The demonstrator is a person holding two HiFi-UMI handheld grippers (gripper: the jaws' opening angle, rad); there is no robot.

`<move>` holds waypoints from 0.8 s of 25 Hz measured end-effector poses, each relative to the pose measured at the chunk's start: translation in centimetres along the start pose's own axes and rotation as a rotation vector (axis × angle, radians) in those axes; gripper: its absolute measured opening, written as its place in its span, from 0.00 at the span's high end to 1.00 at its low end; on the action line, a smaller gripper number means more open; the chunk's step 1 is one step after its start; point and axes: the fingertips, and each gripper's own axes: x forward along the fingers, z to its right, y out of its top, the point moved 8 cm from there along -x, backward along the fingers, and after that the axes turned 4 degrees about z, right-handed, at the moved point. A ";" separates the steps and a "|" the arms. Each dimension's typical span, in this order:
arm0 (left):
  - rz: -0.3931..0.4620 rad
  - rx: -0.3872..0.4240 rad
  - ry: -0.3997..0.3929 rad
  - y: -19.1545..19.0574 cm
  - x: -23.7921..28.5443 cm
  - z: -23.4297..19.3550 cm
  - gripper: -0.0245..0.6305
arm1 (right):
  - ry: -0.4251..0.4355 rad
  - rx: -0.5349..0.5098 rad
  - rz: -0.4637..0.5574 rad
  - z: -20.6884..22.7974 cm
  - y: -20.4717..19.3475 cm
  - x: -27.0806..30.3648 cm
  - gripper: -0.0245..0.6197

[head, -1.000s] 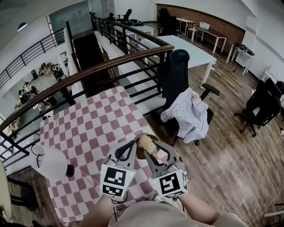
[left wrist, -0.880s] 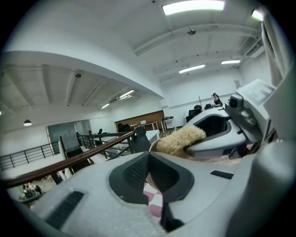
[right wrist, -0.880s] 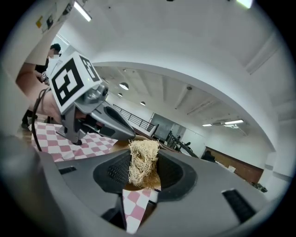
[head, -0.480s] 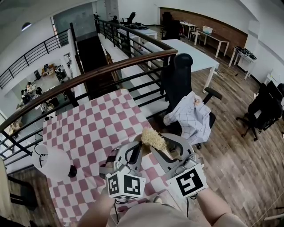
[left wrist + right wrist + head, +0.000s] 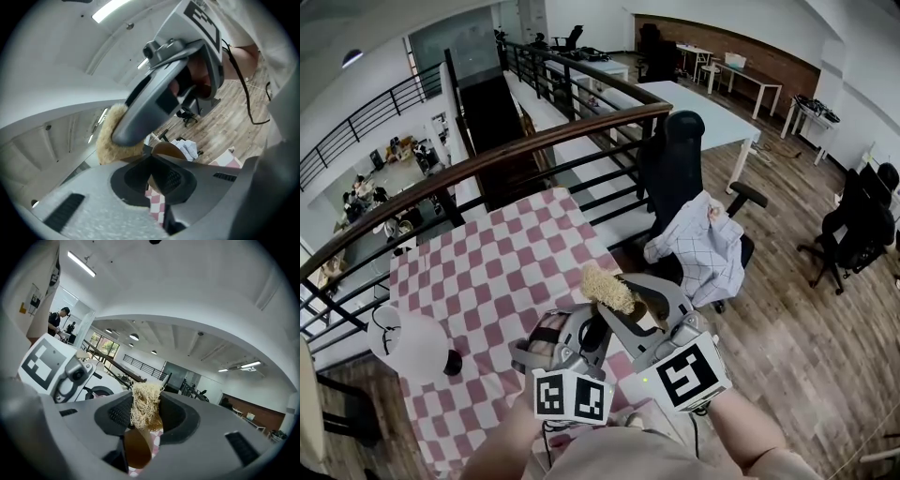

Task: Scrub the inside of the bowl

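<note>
Looking along the left gripper point(image 5: 154, 161), its jaws are pinched together on the thin rim of the brown bowl point(image 5: 172, 150). In the right gripper view, the right gripper point(image 5: 146, 417) is clamped on a straw-coloured scrubber point(image 5: 146, 397), with the bowl just below it. To scrub well, I judge the bowl should tilt open toward the scrubber, with a firm rim grip and the pad swept round the inner wall under even pressure. In the head view both grippers crowd together over the checked table point(image 5: 487, 272). They cover most of the bowl, so whether the pad touches its inside is unclear.
</note>
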 end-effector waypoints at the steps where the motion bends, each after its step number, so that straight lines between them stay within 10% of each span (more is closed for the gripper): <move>1: 0.014 0.008 -0.011 0.3 0.0 0.2 0.94 | 0.003 -0.006 -0.016 -0.1 -0.2 0.2 0.73; 20: 0.120 -0.381 0.060 -2.8 -1.6 -3.2 0.94 | -0.125 0.183 -0.142 3.5 -6.1 -3.2 0.73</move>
